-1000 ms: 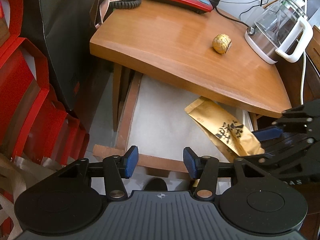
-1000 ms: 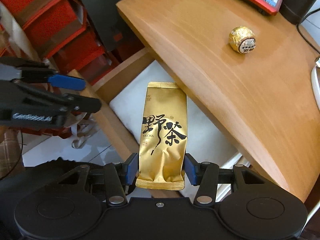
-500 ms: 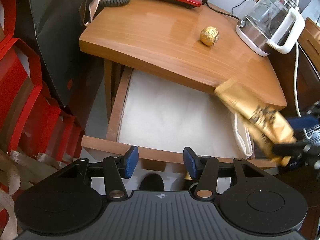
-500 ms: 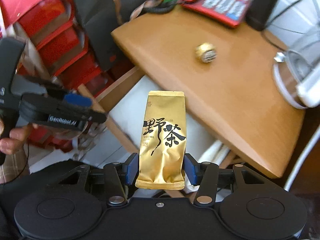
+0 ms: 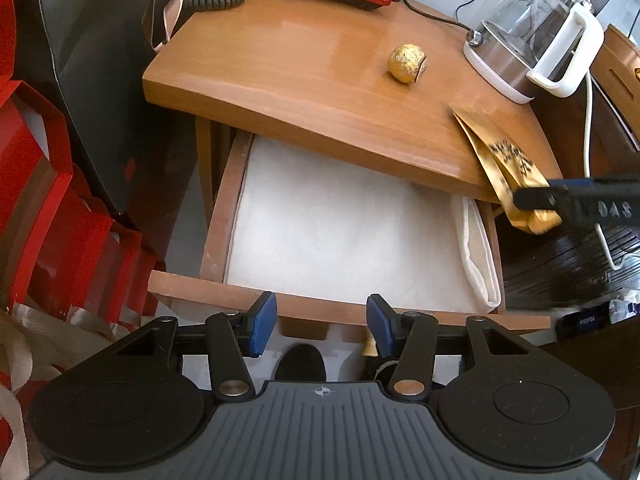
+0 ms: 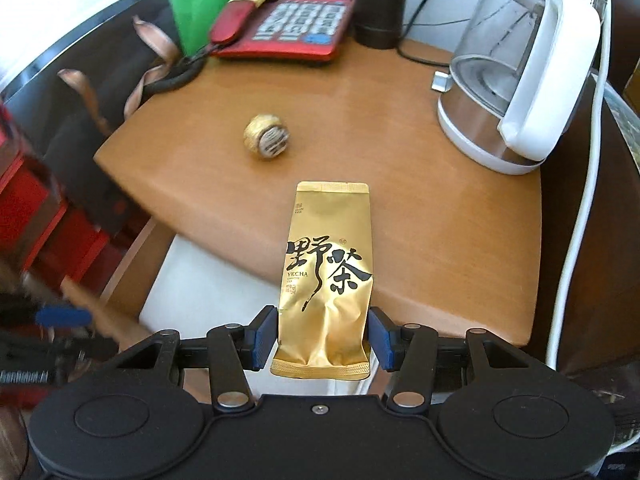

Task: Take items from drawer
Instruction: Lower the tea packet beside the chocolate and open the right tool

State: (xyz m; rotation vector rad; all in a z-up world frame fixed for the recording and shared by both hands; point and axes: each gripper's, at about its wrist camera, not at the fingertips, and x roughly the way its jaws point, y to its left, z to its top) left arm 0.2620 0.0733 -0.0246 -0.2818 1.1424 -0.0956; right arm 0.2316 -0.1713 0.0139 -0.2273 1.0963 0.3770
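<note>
My right gripper (image 6: 322,338) is shut on a gold tea packet (image 6: 328,276) with black characters and holds it above the front right part of the wooden table top (image 6: 420,220). The packet also shows in the left wrist view (image 5: 504,168), at the table's right edge. A gold foil ball (image 5: 407,62) sits on the table top; it also shows in the right wrist view (image 6: 267,137). The open drawer (image 5: 224,216) below has a white liner (image 5: 340,232) and nothing else showing in it. My left gripper (image 5: 322,326) is open and empty, just in front of the drawer front.
A red telephone (image 6: 288,24) and a dark cylinder (image 6: 378,0) stand at the back of the table. A glass kettle (image 6: 520,68) with a white handle and cable stands at the right. Red boxes (image 5: 48,200) and a dark bag (image 5: 100,60) stand left of the drawer.
My right gripper has lifted the tea packet out of the drawer and carried it up and right, over the table top. My left gripper has drawn back a little from the drawer.
</note>
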